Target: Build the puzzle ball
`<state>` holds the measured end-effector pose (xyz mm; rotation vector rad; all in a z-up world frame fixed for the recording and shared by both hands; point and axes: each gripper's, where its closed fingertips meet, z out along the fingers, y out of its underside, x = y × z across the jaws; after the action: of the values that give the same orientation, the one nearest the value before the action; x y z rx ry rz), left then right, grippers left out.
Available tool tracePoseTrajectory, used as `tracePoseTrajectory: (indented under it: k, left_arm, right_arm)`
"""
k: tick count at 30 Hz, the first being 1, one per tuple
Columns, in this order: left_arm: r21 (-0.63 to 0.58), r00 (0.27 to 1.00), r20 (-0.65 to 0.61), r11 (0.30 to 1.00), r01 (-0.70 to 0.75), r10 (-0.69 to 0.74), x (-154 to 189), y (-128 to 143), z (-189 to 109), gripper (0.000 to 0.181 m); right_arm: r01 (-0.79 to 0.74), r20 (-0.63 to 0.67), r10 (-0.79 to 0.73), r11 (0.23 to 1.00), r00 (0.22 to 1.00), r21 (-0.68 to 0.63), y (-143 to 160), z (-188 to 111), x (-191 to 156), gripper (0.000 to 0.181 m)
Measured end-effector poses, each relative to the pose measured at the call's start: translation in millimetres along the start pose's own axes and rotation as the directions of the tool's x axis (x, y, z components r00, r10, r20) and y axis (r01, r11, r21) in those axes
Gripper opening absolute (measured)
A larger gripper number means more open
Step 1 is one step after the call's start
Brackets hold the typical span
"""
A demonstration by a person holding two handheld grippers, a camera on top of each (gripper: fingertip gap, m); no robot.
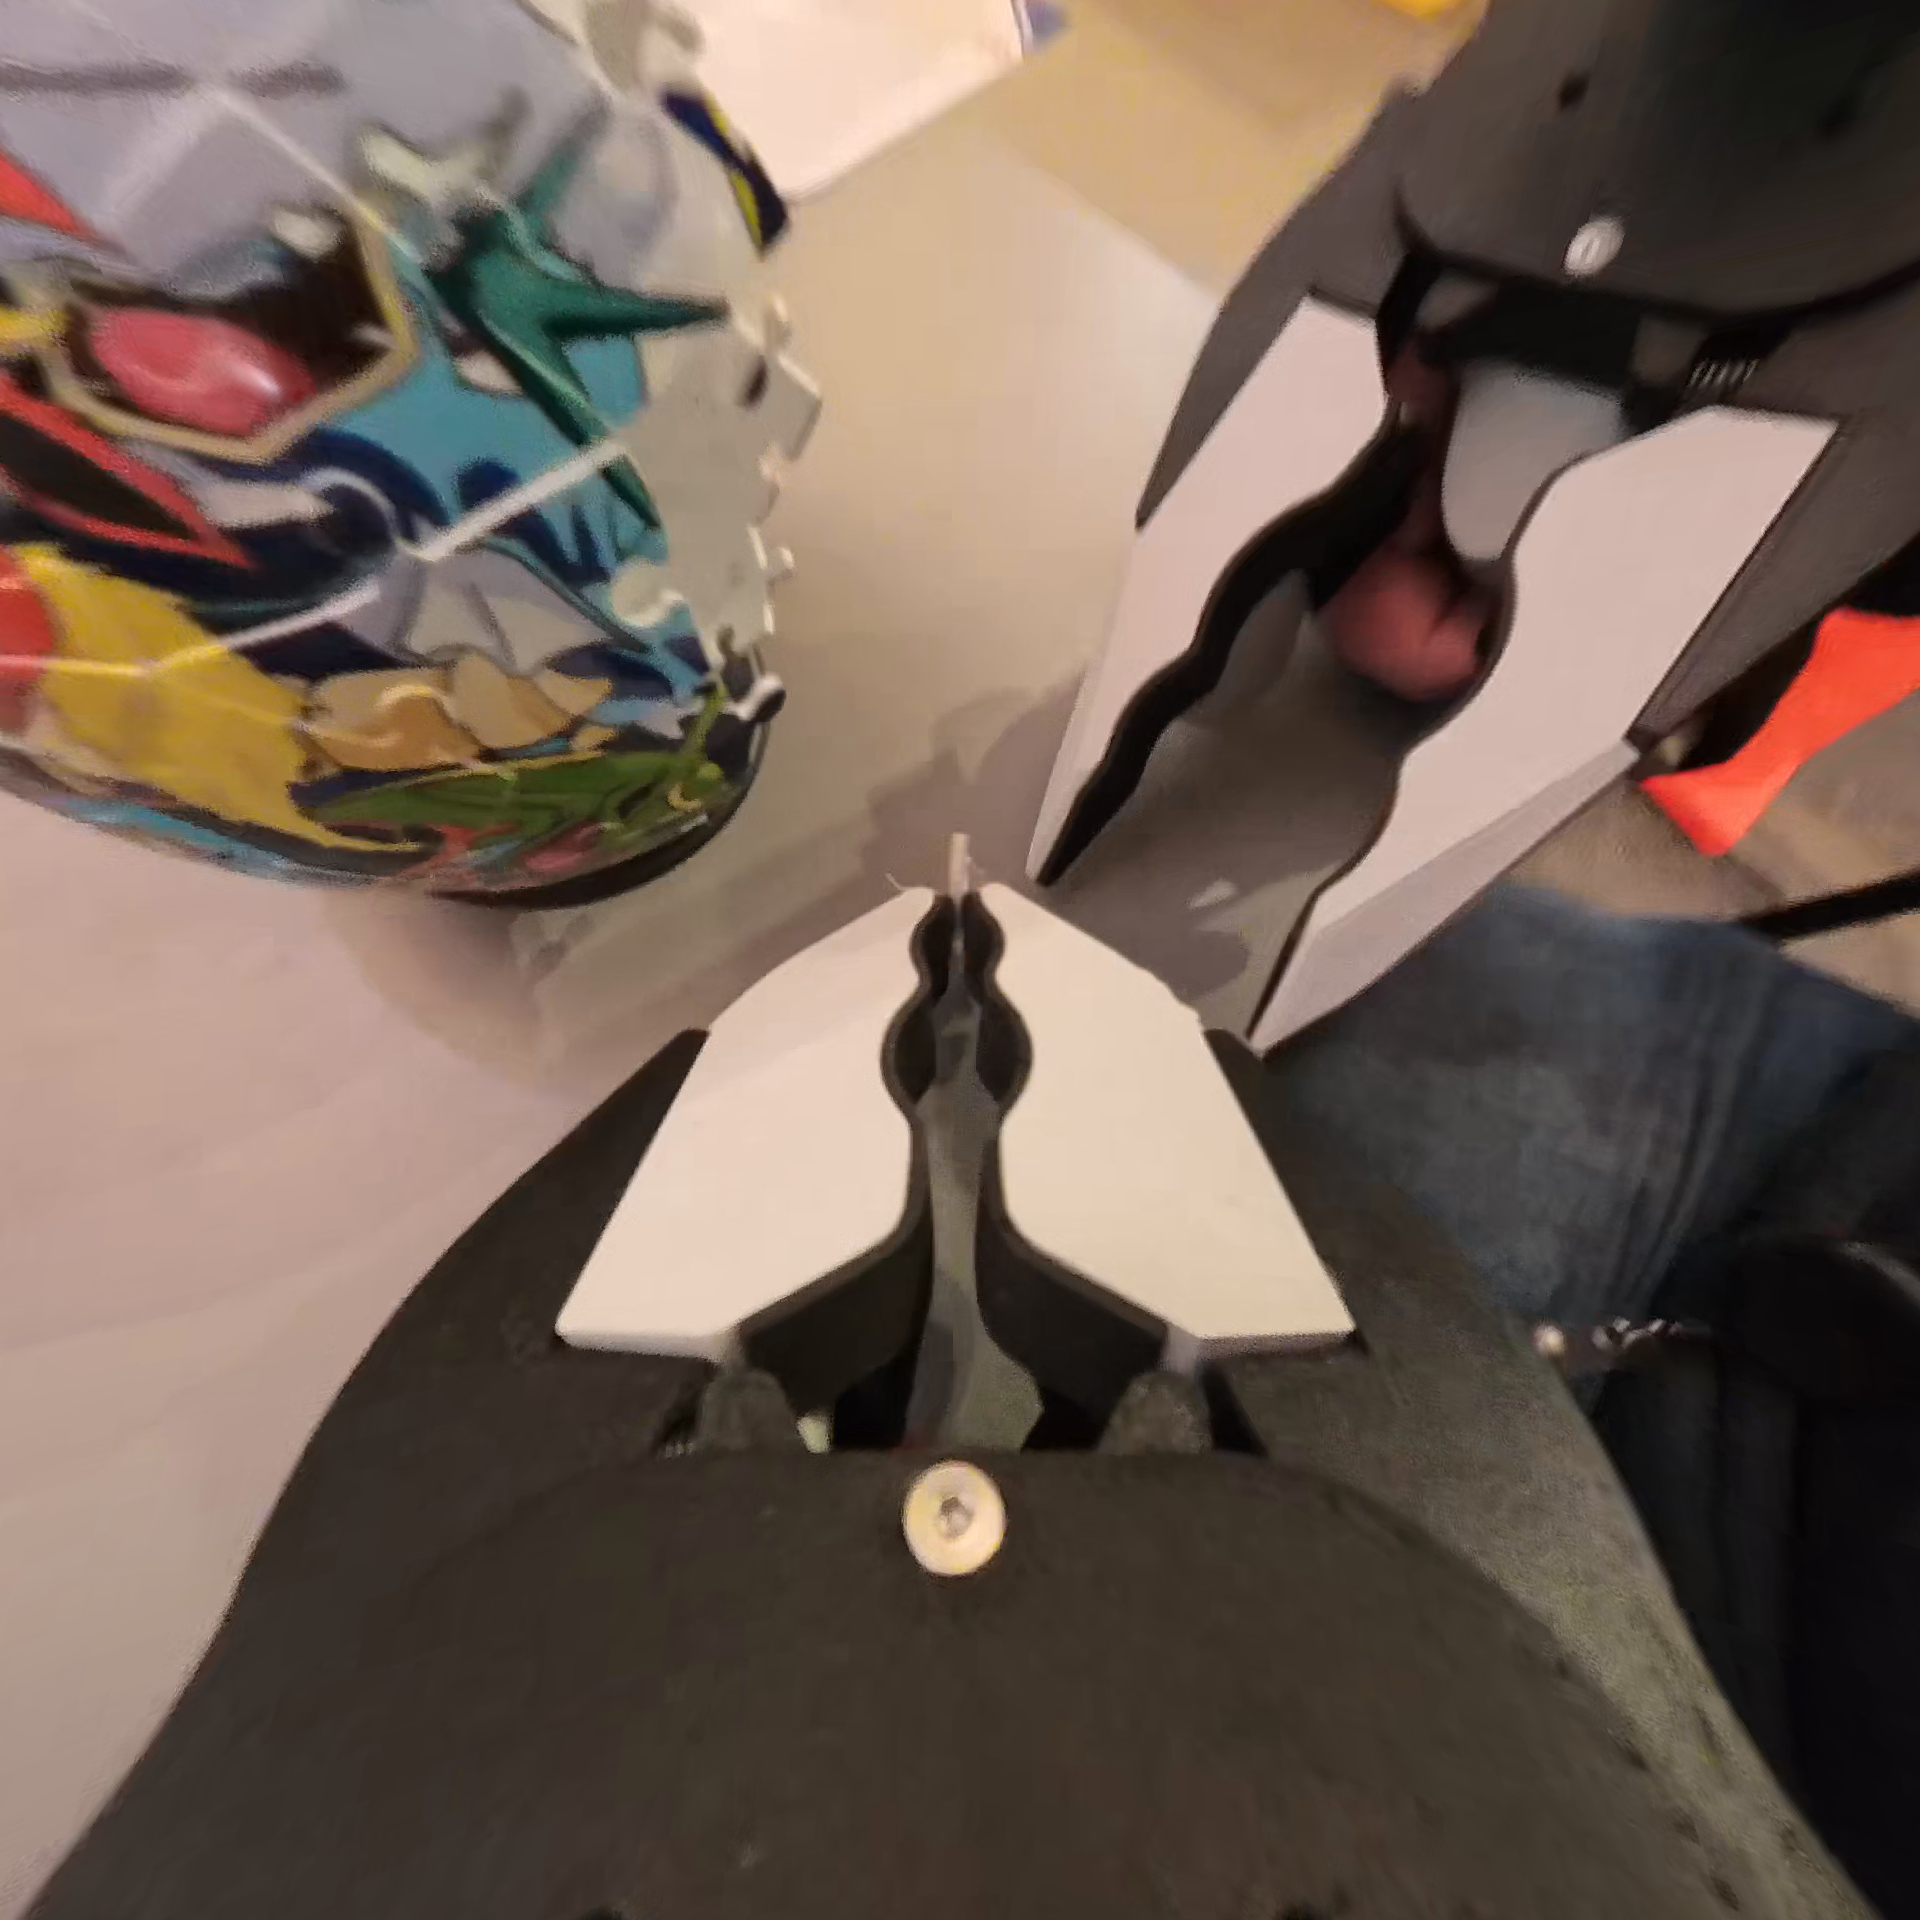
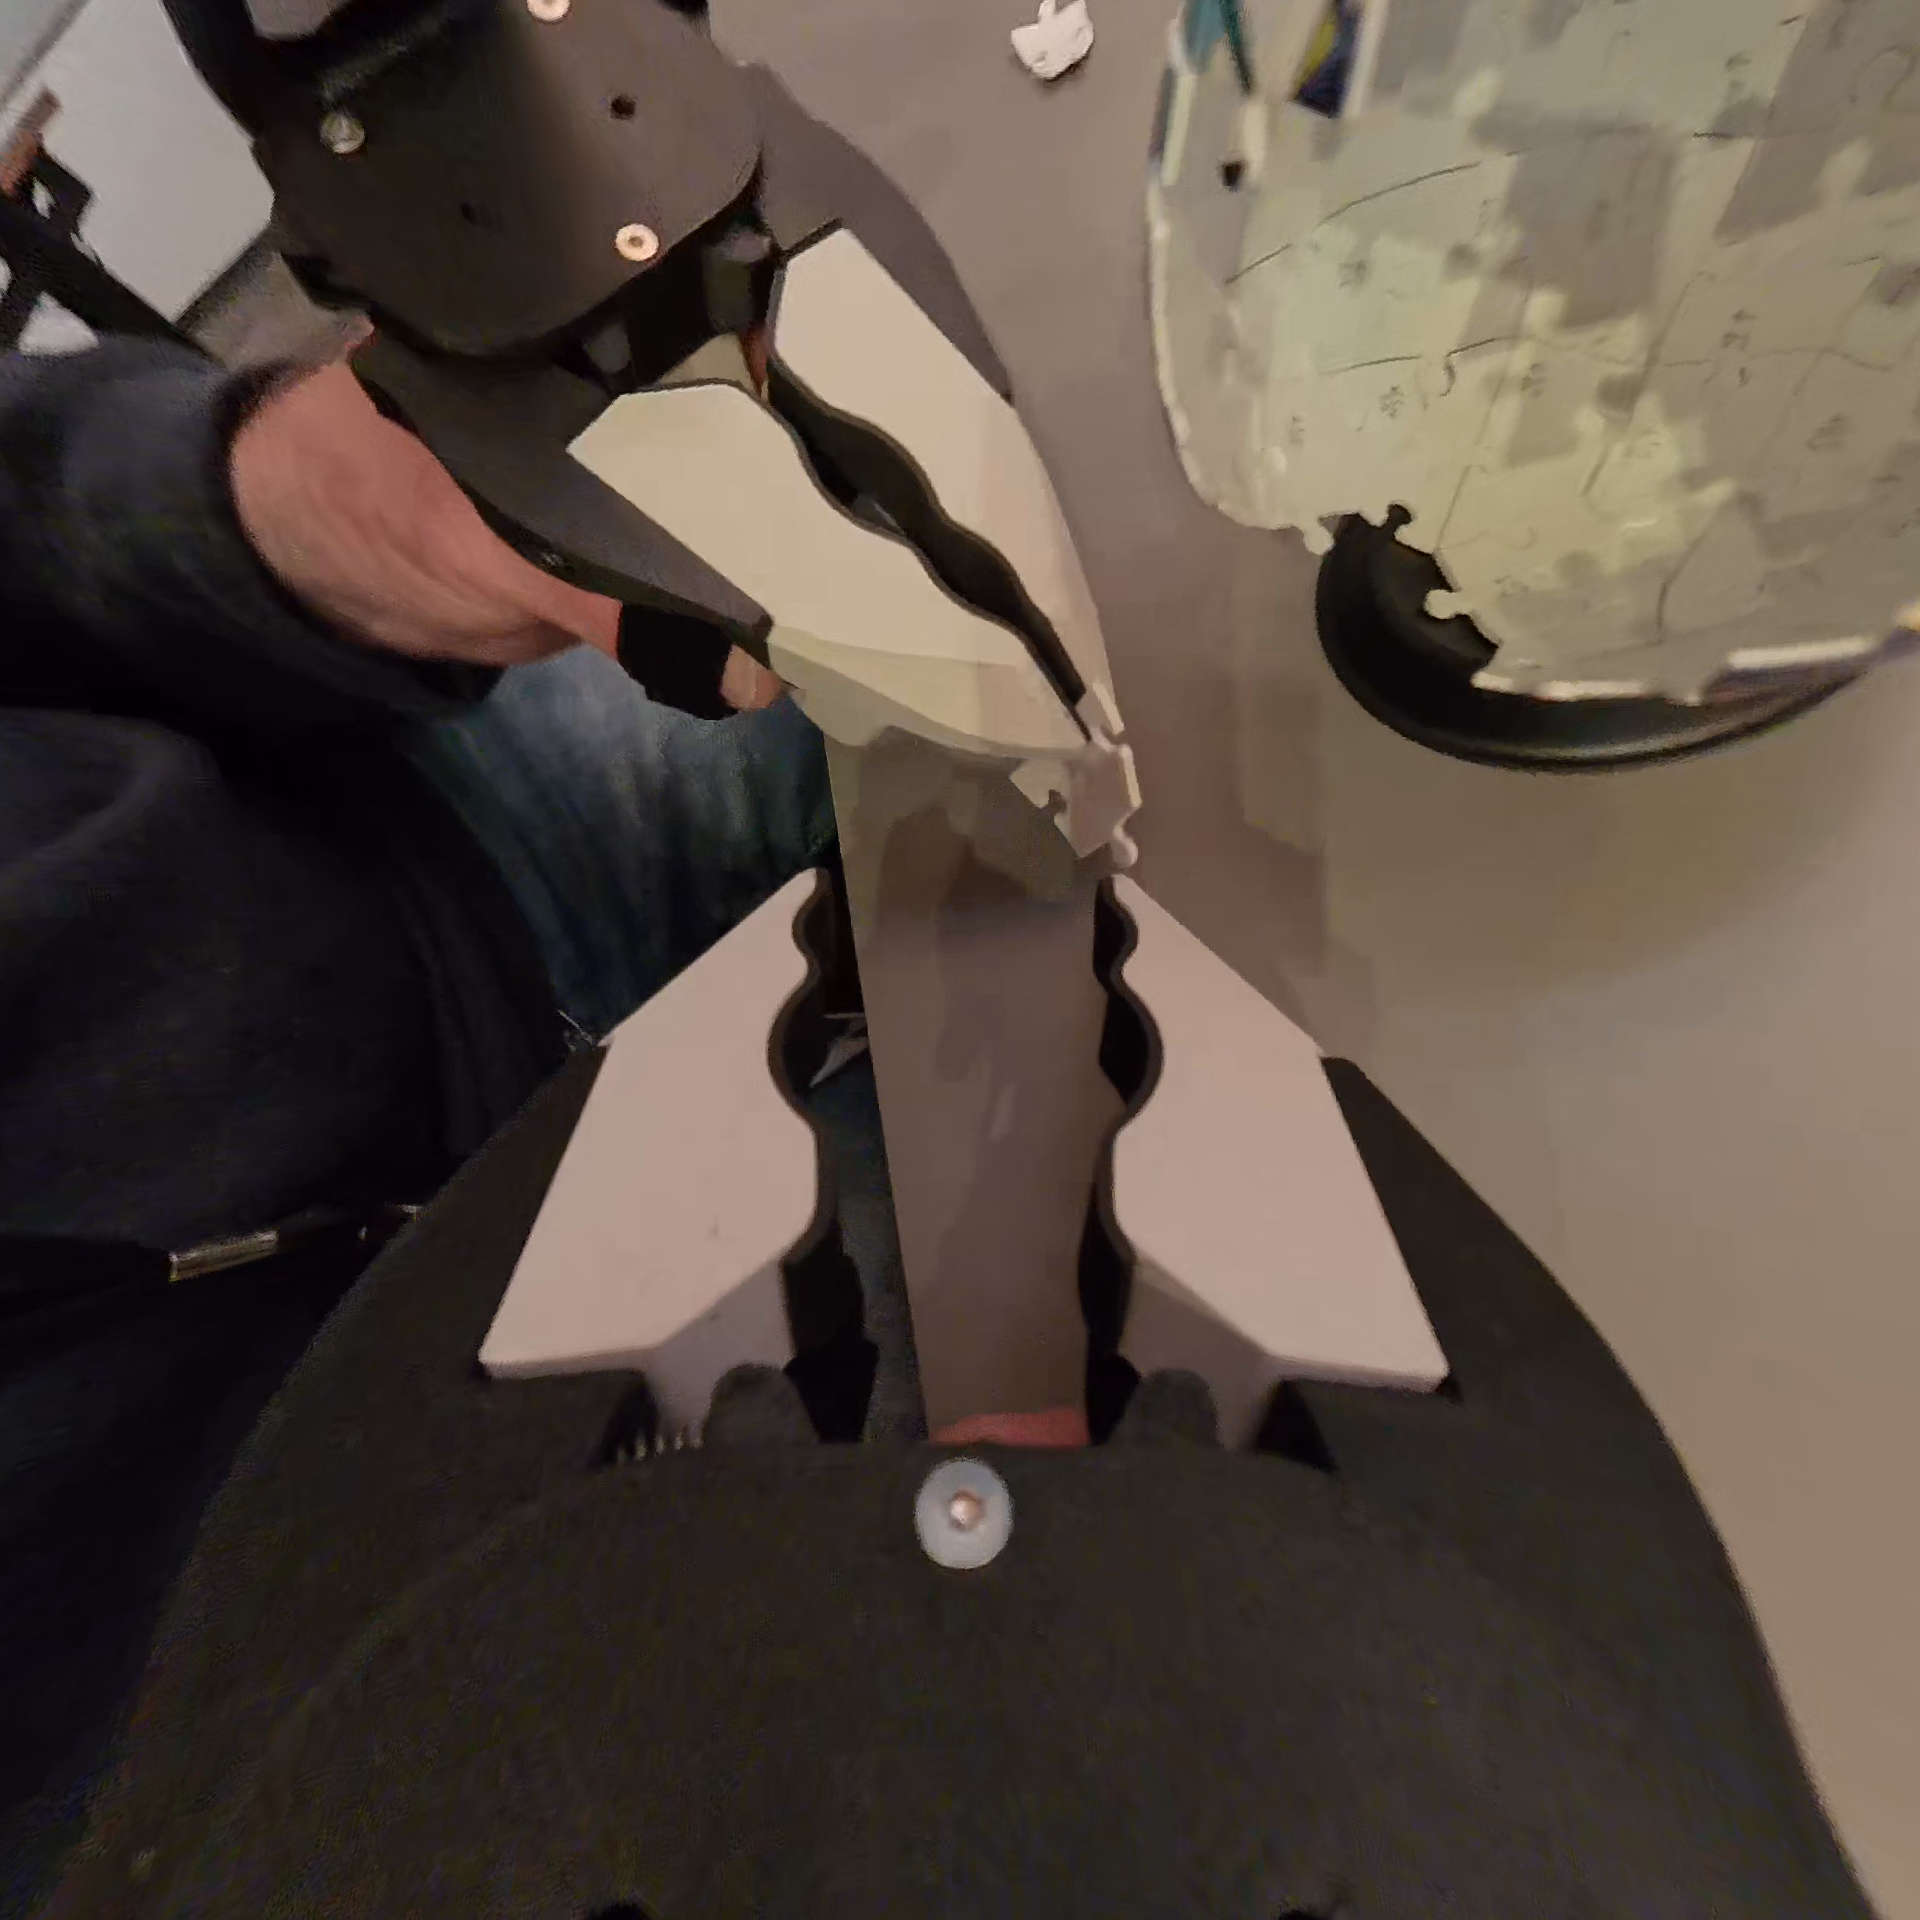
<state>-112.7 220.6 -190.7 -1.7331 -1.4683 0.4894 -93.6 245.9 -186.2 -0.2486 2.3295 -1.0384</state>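
Observation:
The puzzle ball (image 1: 364, 468) stands at the upper left, colourful outside, with a jagged open edge on its right. In the right wrist view the ball (image 2: 1507, 364) shows its pale grey inside and rests on a black ring stand (image 2: 1434, 675). My left gripper (image 1: 958, 906) is shut on a small pale puzzle piece (image 1: 957, 860), seen edge-on. In the right wrist view the left gripper (image 2: 1091, 727) holds that piece (image 2: 1107, 800) just ahead of my right gripper (image 2: 966, 888), which is open and empty. The right gripper also shows in the left wrist view (image 1: 1158, 956), close beside the left one.
A loose white piece (image 2: 1055, 36) lies on the grey table (image 2: 1558, 1143) beyond the ball. A person's hand (image 2: 395, 540) holds the left gripper, and a leg in jeans (image 1: 1558, 1091) is at the table's edge. A white sheet (image 1: 831, 83) lies far back.

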Motion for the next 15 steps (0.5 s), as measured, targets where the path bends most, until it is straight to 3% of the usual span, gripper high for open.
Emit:
tracePoseTrajectory:
  k: [3,6,9,15]
  left_arm:
    - [0.104,0.998,-0.002,0.992,0.067,-0.067,2,-14,-3,0.002]
    - [0.219,0.986,-0.062,0.961,0.167,-0.157,8,-30,-5,0.002]
    - [0.341,0.964,-0.135,0.903,0.263,-0.230,11,-46,-12,0.002]
    - [0.433,0.937,-0.220,0.834,0.342,-0.270,14,-57,-19,0.002]
  right_arm:
    - [-0.060,-0.004,0.060,0.997,0.998,0.047,-3,-3,2,0.049]
    - [-0.152,0.071,0.145,0.982,0.987,0.116,-14,-4,-2,0.048]
    - [-0.233,0.142,0.208,0.953,0.968,0.195,-26,-9,-2,0.036]
    - [-0.298,0.196,0.247,0.905,0.949,0.302,-42,-22,6,0.005]
